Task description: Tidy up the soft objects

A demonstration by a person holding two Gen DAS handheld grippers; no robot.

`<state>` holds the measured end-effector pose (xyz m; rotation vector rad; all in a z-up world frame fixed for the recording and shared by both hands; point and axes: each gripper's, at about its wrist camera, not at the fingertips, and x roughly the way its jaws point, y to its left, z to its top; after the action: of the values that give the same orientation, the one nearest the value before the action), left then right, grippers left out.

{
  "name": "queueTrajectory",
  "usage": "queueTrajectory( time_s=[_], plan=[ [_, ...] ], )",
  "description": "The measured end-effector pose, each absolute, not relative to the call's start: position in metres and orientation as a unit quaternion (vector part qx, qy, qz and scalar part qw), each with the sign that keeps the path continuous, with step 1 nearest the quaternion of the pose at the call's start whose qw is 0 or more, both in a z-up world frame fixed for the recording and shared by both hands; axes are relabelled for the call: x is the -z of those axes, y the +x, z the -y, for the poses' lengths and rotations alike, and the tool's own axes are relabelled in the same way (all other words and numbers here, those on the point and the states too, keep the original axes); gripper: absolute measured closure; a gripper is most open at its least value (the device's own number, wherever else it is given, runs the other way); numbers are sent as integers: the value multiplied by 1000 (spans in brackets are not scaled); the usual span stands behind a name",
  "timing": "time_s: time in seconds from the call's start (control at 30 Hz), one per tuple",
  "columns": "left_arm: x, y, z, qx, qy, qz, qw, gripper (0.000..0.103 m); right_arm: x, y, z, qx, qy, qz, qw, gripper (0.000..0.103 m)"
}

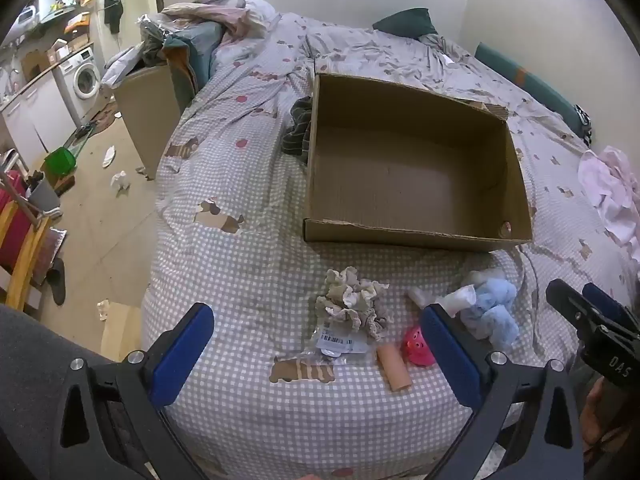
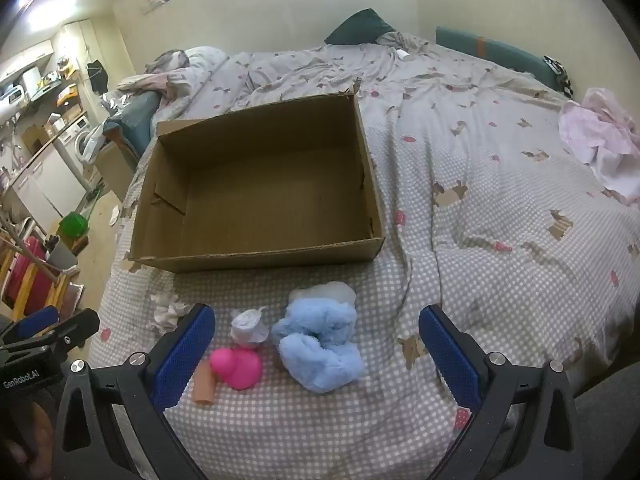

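**Both grippers wide, soft items on bed ahead of empty box**

While both tools hover over the checked bedspread (image 1: pixel 248 264), neither holds anything. Left gripper (image 1: pixel 316 356): blue fingers (image 1: pixel 180 356) spread far apart, nothing between them but bedding and clutter. Right gripper (image 2: pixel 316 356): fingers (image 2: pixel 448 356) likewise spread wide.

Cardboard box (image 2: pixel 256 258): open top, inside bare, sitting on the bed just beyond the soft items. Long axis runs roughly left-right in both views.

Soft items, near edge of bed, all short of the box:
- Blue fluffy toy (image 2: pixel 320 344), lumpy, long axis running from box side toward the right camera; a white wad (image 2: pixel 250 326) just to its left.
- Pink rubbery toy (image 2: pixel 238 368), touching a tan cylinder (image 2: pixel 206 386). Cylinder lies flat, long axis pointing roughly toward the box.
- Beige frilly cloth (image 1: pixel 354 302), crumpled, no clear axis.

View differences: left wrist shows the beige cloth whole, a clear labelled packet (image 1: pixel 336 344) below it, and dark striped fabric (image 1: pixel 298 128) against the box's left wall; in the right wrist view only the cloth's edge shows. Right wrist shows the pink toy whole; the left finger half hides it in the left view. Each camera catches the other gripper at frame edge.
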<state>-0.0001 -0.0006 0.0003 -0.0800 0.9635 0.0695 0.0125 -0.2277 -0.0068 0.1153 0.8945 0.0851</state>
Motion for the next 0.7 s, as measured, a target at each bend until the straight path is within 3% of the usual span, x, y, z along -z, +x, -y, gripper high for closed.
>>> queueTrajectory(
  time_s=[0.7],
  plan=[
    [3,1,-1,-32,-38,-465,884,0,8,15,225,-46,64,-439,895,0]
  ],
)
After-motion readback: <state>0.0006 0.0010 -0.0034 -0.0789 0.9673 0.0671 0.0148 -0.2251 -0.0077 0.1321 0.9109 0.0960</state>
